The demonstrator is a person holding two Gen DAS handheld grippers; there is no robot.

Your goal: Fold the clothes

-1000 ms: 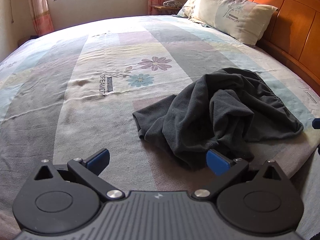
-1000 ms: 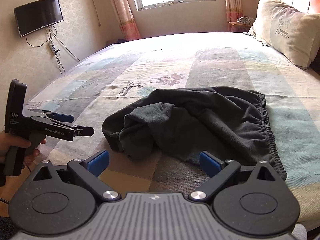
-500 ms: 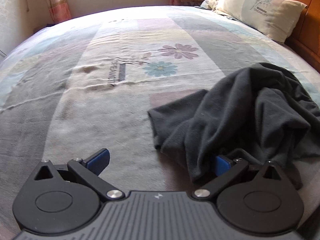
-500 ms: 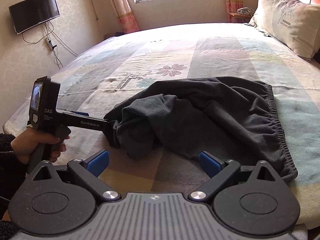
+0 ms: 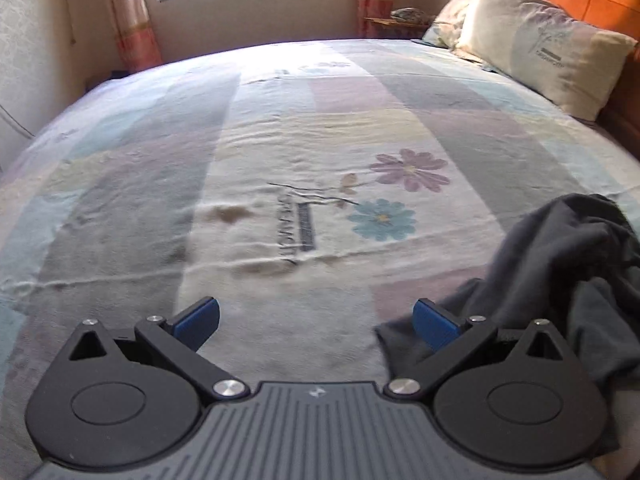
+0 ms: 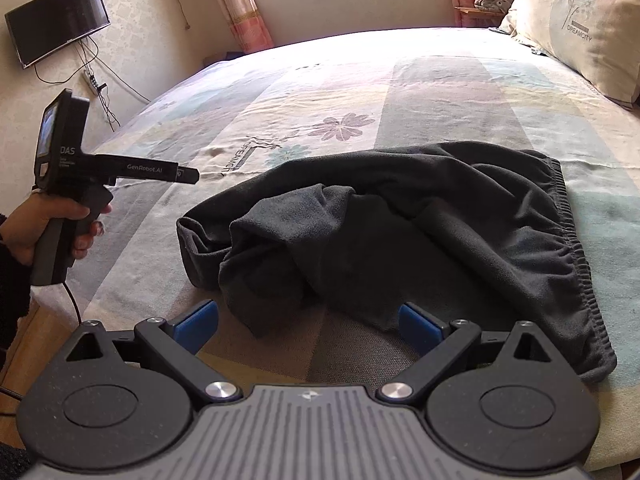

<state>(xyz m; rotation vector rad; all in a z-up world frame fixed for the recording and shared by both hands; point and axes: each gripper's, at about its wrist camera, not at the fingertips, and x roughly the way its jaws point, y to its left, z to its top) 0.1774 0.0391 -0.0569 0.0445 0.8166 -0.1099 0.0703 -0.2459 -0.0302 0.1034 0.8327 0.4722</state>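
Pillow (image 6: 580, 28) reads DREAMCITY, left tongs (image 6: 188, 176) say GenRobot.AI; left tongs and right tongs (image 6: 308, 322) gape wide, holding nothing, dark shorts (image 6: 420, 220) crumpled on bed (image 6: 420, 80).

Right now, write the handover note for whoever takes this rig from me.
Left gripper: open, empty, just left of the dark garment, its right finger by the near-left edge.
Right gripper: open, empty, low at the garment's near edge.
Garment lies crumpled on the bed near its front edge, elastic waistband to the right.
Done: nothing folded.
Left: grip, spread flat, fold.
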